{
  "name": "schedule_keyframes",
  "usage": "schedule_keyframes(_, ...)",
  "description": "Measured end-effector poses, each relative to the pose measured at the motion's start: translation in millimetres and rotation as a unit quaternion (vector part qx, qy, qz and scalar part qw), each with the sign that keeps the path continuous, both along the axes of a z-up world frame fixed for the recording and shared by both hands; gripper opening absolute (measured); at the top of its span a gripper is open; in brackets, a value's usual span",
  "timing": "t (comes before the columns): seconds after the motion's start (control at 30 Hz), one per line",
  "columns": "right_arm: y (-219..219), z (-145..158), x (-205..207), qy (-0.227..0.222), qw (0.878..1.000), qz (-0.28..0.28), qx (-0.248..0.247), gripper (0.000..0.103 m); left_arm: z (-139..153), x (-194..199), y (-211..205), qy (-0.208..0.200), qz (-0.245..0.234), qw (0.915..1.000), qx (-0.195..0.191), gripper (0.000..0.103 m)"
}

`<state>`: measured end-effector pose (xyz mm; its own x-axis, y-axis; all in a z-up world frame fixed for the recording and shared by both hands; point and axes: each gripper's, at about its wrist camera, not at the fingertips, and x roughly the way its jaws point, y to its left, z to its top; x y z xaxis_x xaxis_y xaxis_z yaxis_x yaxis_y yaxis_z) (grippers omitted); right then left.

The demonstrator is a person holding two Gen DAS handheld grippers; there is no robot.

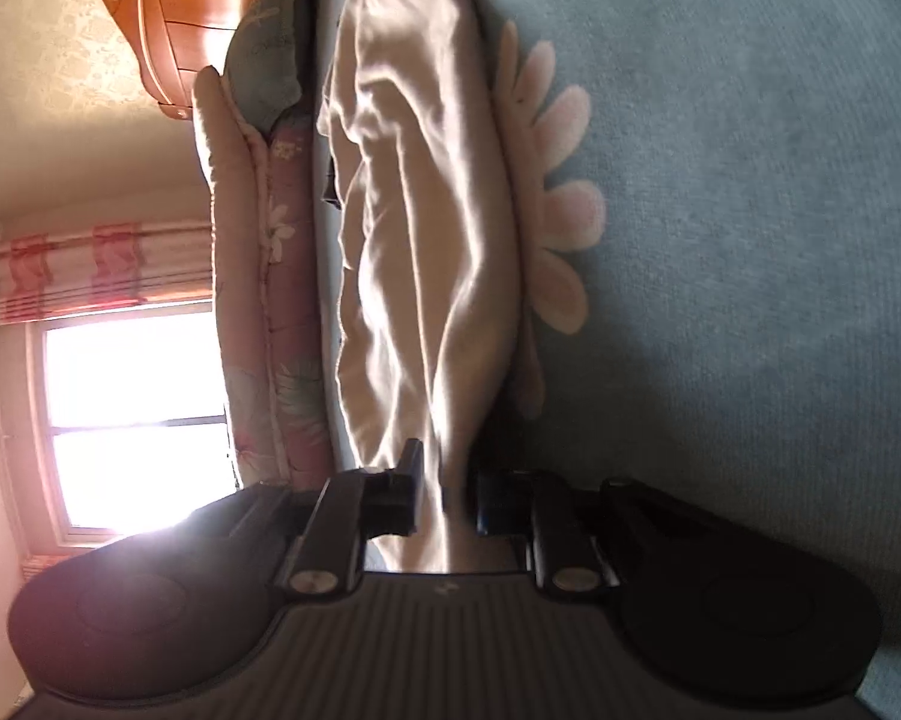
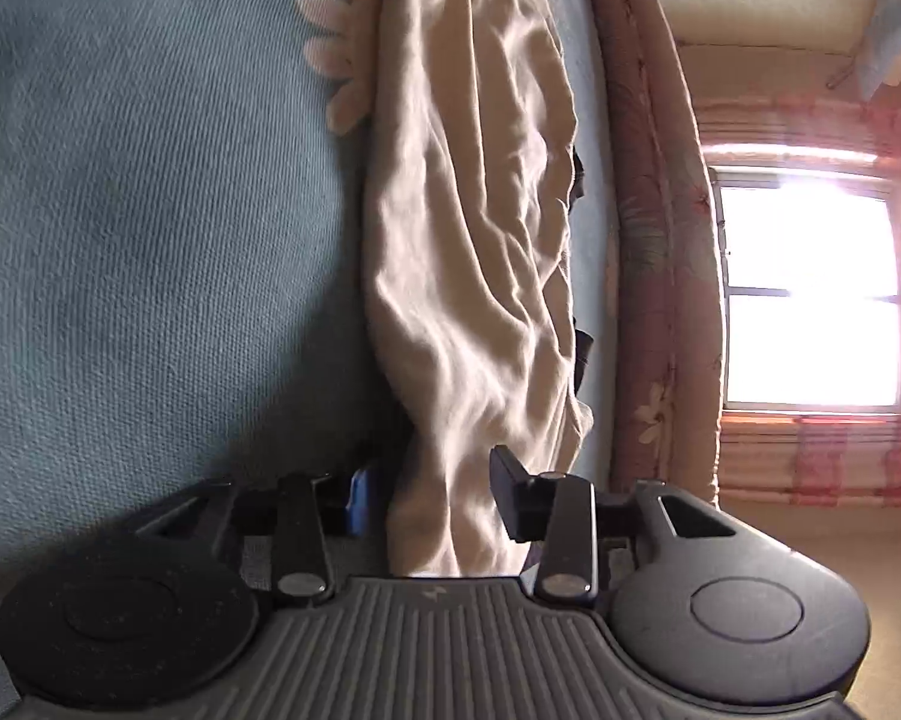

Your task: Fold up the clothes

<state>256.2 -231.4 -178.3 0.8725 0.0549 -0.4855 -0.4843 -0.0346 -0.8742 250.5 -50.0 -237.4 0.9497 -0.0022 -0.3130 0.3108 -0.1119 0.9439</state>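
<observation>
Fabric runs between both grippers, each gripping one end of a beige garment on a blue-green bedspread.

Left wrist view: the left gripper stands narrow, its jaws pinching the cloth, which lies in a long, rumpled band beside a flower motif. A wooden headboard and pillow show only here.

Right wrist view: the right gripper holds the garment's other end between its fingers; a blue fingertip pad is seen only here. A rolled floral quilt and a bright window lie beyond.

Judging by the wrinkled strip, folding looks partly done, with smoothing and further folds remaining.
</observation>
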Motion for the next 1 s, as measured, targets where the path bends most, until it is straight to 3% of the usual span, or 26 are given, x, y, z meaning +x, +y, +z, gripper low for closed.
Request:
schedule_keyframes(0.13,6.2,-2.2,24.1,-0.012,1.0,-0.012,0.017,0.047,-0.8,22.3,-11.1,-0.012,0.012,0.9999,-0.001,0.018)
schedule_keyframes(0.3,9.2,0.2,47.6,-0.004,0.999,-0.031,0.044,0.044,-7.2,29.7,-15.4,-0.018,0.015,0.9997,0.006,0.009)
schedule_keyframes(0.4,10.2,-4.1,45.6,-0.014,0.999,-0.027,0.035,0.037,-9.5,27.7,-17.3,-0.029,0.014,0.9993,0.017,0.016)
schedule_keyframes(0.47,10.9,-8.4,42.2,-0.021,0.999,-0.022,0.025,0.034,-10.7,27.4,-17.3,-0.029,0.012,0.9993,0.017,0.015)
schedule_keyframes(0.53,11.8,-15.0,40.6,-0.017,0.999,-0.024,0.02,0.013,-10.3,28.3,-17.0,-0.018,0.017,0.9997,0.01,0.006)
schedule_keyframes(0.57,12.3,-18.4,40.2,-0.014,0.999,-0.026,0.019,0.013,-7.3,30.2,-16.4,-0.005,0.025,0.9997,-0.003,0.0)
schedule_keyframes(0.7,10.9,-13.9,43.3,-0.004,0.999,-0.038,0.034,0.011,4.7,33.6,-14.3,0.018,0.039,0.998,-0.046,0.001)
schedule_keyframes(1.0,10.5,19.9,39.0,-0.032,0.997,-0.025,0.068,0.01,23.7,20.3,-12.1,0.001,0.027,0.9977,-0.062,0.001)
